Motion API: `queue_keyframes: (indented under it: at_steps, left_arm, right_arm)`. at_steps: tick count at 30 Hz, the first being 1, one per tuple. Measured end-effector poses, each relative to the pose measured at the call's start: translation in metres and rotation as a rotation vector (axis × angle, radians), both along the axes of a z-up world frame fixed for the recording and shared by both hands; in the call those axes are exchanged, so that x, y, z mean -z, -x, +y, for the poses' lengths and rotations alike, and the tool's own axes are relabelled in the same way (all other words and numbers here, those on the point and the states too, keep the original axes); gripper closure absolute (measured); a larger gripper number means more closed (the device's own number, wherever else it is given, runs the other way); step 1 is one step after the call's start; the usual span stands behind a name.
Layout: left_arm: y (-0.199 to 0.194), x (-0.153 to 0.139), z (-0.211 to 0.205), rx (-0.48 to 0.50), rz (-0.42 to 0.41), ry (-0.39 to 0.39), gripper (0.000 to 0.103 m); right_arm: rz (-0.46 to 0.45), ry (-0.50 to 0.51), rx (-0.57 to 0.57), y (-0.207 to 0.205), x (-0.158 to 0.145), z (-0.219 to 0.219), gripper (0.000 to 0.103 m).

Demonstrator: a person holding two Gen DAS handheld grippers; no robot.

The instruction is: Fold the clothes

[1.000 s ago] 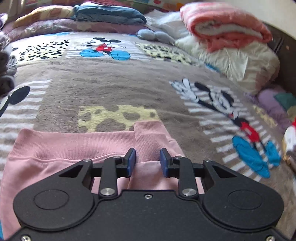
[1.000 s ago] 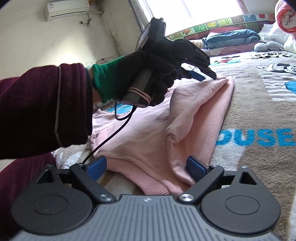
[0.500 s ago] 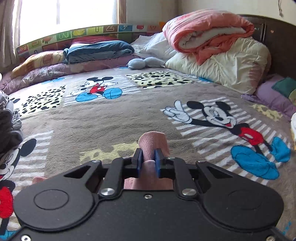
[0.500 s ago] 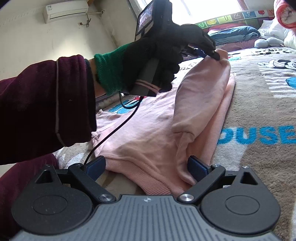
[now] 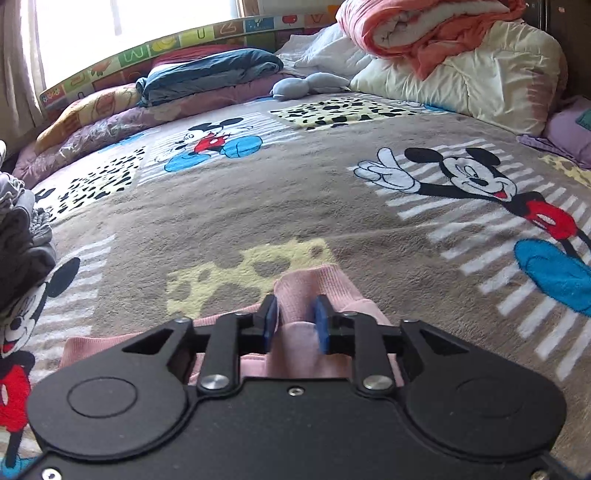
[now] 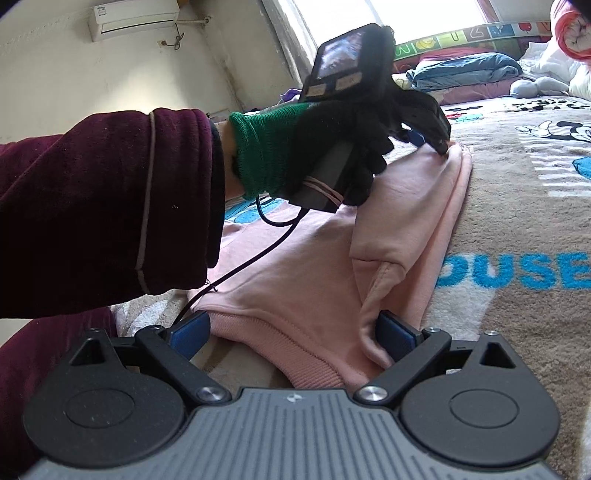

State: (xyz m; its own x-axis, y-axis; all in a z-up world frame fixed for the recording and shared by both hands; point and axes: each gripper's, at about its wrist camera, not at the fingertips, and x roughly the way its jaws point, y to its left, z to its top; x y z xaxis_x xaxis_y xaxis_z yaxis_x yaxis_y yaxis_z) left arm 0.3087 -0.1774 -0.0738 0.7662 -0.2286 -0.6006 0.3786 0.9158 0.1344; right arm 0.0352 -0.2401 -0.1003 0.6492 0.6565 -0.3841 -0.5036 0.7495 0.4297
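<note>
My left tool (image 5: 294, 320) sits low over the bed (image 5: 258, 206), its blue pads (image 5: 270, 321) on either side of the ribbed cuff of the pink sweatshirt (image 5: 314, 291). The jaws have just been opening, and the cuff lies between them: there is a sliver of space beside each pad, so I read them as apart, no longer pinching the cloth. The cuff pokes out past the pads toward 12 o'clock, lying on the brown cartoon-mouse blanket (image 5: 229, 210).

From the right wrist view, the sweatshirt (image 6: 295, 273) lies flat on the bed with one sleeve folded in over the body — the fold runs from the hem near me up toward 1 o'clock, where my gloved left hand (image 6: 343, 147) holds its tool down at the cuff. A black cable (image 6: 236, 273) trails from that handle across the pink cloth.

My right tool (image 6: 291, 332) rests at the hem, jaws spread wide — one pad (image 6: 190, 328) at 9 o'clock just off the ribbed hem, the other (image 6: 395, 336) at 3 o'clock against the folded edge. The hem lies between them, and I see no pinch.

Farther off in the left wrist view: a grey pile of clothes (image 5: 22, 236) at 9 o'clock, a folded blue blanket (image 5: 207, 74) at 11 o'clock, and a rolled orange quilt (image 5: 424, 33) on a white duvet (image 5: 480, 92) at 1 o'clock.
</note>
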Motion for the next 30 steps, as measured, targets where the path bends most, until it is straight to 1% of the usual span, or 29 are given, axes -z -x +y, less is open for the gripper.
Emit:
queue_keyframes:
  at_steps: [1, 2, 3, 5, 8, 10, 11, 14, 15, 16, 17, 20, 21, 22, 23, 24, 26, 29, 30]
  left_arm:
    - [0.003, -0.005, 0.005, -0.010, -0.014, 0.018, 0.063]
    - [0.006, -0.011, 0.014, -0.021, -0.029, 0.050, 0.062]
    - [0.010, -0.016, 0.023, -0.031, -0.035, 0.075, 0.062]
    - [0.019, -0.022, 0.041, -0.042, -0.034, 0.112, 0.062]
    - [0.037, -0.026, 0.065, -0.033, -0.026, 0.153, 0.062]
    - [0.050, -0.026, 0.078, -0.022, -0.015, 0.179, 0.062]
    - [0.056, -0.025, 0.084, -0.018, -0.010, 0.192, 0.062]
    - [0.075, -0.023, 0.096, -0.009, 0.003, 0.225, 0.064]
    - [0.081, -0.023, 0.098, 0.000, 0.006, 0.236, 0.064]
    - [0.085, -0.022, 0.099, 0.008, 0.012, 0.241, 0.063]
    - [0.090, -0.021, 0.100, 0.016, 0.018, 0.246, 0.063]
    - [0.096, -0.018, 0.104, 0.042, 0.036, 0.249, 0.063]
    - [0.097, -0.017, 0.105, 0.049, 0.038, 0.248, 0.063]
    - [0.096, -0.017, 0.107, 0.050, 0.039, 0.244, 0.063]
    - [0.094, -0.015, 0.109, 0.048, 0.045, 0.247, 0.063]
    - [0.089, -0.014, 0.111, 0.046, 0.058, 0.262, 0.063]
    - [0.078, -0.012, 0.120, 0.037, 0.094, 0.325, 0.064]
    - [0.056, -0.012, 0.130, 0.027, 0.153, 0.454, 0.068]
    - [0.049, -0.012, 0.132, 0.025, 0.171, 0.495, 0.068]
  right_arm:
    - [0.002, -0.006, 0.003, 0.000, -0.001, -0.001, 0.007]
    - [0.004, -0.010, 0.009, 0.000, -0.002, -0.002, 0.008]
    - [0.005, -0.011, 0.018, 0.002, -0.003, -0.004, 0.011]
    - [0.001, -0.009, 0.033, 0.008, -0.008, -0.007, 0.011]
    - [-0.034, 0.060, 0.069, 0.022, -0.017, -0.005, 0.015]
    - [-0.060, 0.111, 0.093, 0.031, -0.024, -0.003, 0.018]
    - [-0.101, 0.146, 0.106, 0.034, -0.027, 0.000, 0.019]
    - [-0.269, 0.263, 0.149, 0.040, -0.037, 0.015, 0.016]
    - [-0.322, 0.298, 0.141, 0.039, -0.039, 0.021, 0.013]
    - [-0.361, 0.322, 0.119, 0.034, -0.040, 0.028, 0.012]
    - [-0.381, 0.341, 0.099, 0.027, -0.040, 0.034, 0.012]
    - [-0.356, 0.365, 0.085, 0.007, -0.033, 0.046, 0.012]
    - [-0.320, 0.371, 0.090, -0.001, -0.029, 0.047, 0.012]
    - [-0.243, 0.382, 0.088, -0.013, -0.022, 0.047, 0.009]
    - [-0.141, 0.395, 0.081, -0.024, -0.011, 0.047, 0.008]
    - [-0.126, 0.393, 0.083, -0.025, -0.005, 0.045, 0.007]
    - [-0.138, 0.385, 0.086, -0.022, -0.004, 0.043, 0.007]
    - [-0.139, 0.373, 0.087, -0.019, -0.003, 0.042, 0.006]
    - [-0.137, 0.363, 0.090, -0.020, -0.002, 0.042, 0.004]
